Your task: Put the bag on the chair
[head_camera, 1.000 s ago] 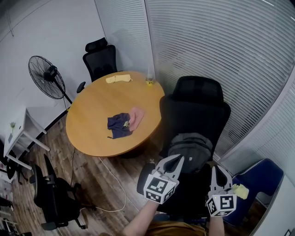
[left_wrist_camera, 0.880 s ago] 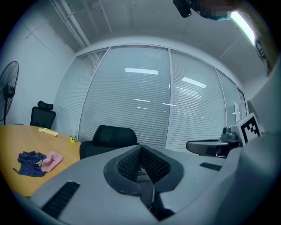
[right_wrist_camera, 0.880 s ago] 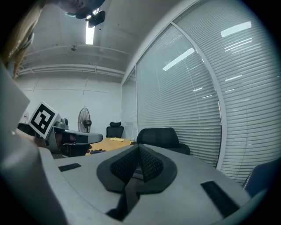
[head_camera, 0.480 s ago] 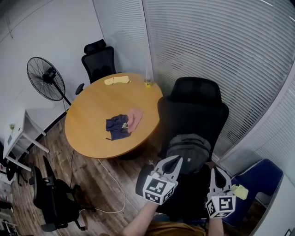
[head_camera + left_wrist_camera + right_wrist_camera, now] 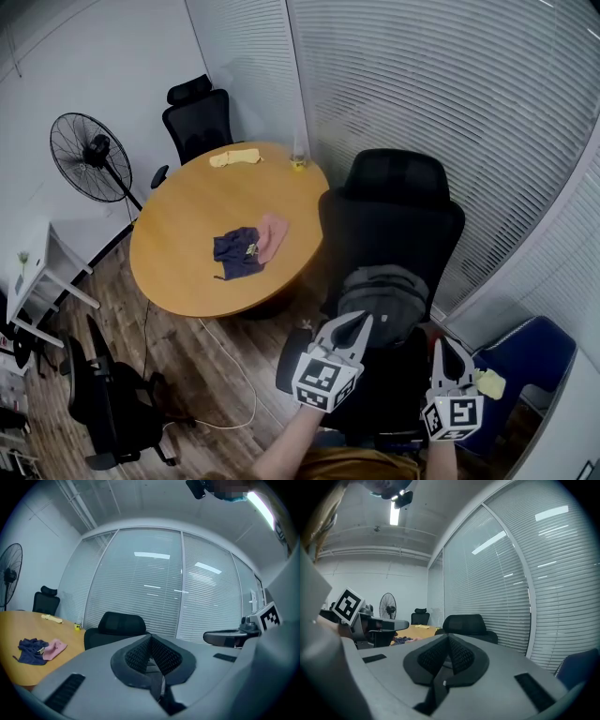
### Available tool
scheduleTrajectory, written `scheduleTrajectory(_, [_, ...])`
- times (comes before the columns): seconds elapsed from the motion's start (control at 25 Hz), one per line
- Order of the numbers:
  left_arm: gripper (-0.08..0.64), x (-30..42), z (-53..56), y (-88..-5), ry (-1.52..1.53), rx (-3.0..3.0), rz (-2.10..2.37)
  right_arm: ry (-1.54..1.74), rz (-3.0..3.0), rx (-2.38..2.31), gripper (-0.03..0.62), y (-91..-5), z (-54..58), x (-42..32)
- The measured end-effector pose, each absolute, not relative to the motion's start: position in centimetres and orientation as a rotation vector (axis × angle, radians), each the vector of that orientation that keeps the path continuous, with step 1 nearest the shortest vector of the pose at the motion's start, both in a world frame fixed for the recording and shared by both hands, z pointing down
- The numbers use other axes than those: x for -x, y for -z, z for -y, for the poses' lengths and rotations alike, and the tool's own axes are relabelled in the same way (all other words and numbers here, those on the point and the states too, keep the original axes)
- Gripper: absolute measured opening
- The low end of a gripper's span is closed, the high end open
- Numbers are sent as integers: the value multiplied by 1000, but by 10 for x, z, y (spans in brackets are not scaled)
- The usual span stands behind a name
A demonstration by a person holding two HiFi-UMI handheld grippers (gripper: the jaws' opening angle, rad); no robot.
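A grey bag (image 5: 386,298) lies on the seat of the black office chair (image 5: 398,220), just below its backrest. My left gripper (image 5: 360,322) is shut and empty, its tips at the bag's near left edge; touching or not, I cannot tell. Shut and empty too, my right gripper (image 5: 442,345) hangs just right of the bag. In the left gripper view the shut left gripper (image 5: 150,637) points toward the chair (image 5: 115,625), with the right gripper (image 5: 234,637) beside it. The right gripper view shows the right gripper (image 5: 449,637) shut, the chair (image 5: 465,623) ahead and the left gripper (image 5: 379,625) at left.
A round wooden table (image 5: 183,267) left of the chair carries a blue cloth (image 5: 238,253), a pink cloth (image 5: 274,234) and a yellow cloth (image 5: 234,157). A standing fan (image 5: 89,159), a second black chair (image 5: 197,117) and a blue seat (image 5: 530,356) stand around. Blinds line the glass wall.
The head view has drifted slightly. Both grippers stay shut in nearly the same place, and the bag rests unmoved on the chair.
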State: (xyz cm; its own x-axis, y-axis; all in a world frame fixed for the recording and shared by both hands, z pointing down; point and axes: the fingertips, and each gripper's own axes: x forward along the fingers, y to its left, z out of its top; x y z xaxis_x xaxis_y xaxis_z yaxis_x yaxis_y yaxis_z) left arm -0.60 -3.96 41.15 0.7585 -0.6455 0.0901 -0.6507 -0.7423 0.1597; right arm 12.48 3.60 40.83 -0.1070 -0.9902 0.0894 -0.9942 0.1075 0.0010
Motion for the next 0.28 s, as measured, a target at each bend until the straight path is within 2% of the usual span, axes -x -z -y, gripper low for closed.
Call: scheduleTrajectory(0.28, [23,9,48,-410,-30,-2775,1037,-84,2282,-2074,12,-408,-33,-129])
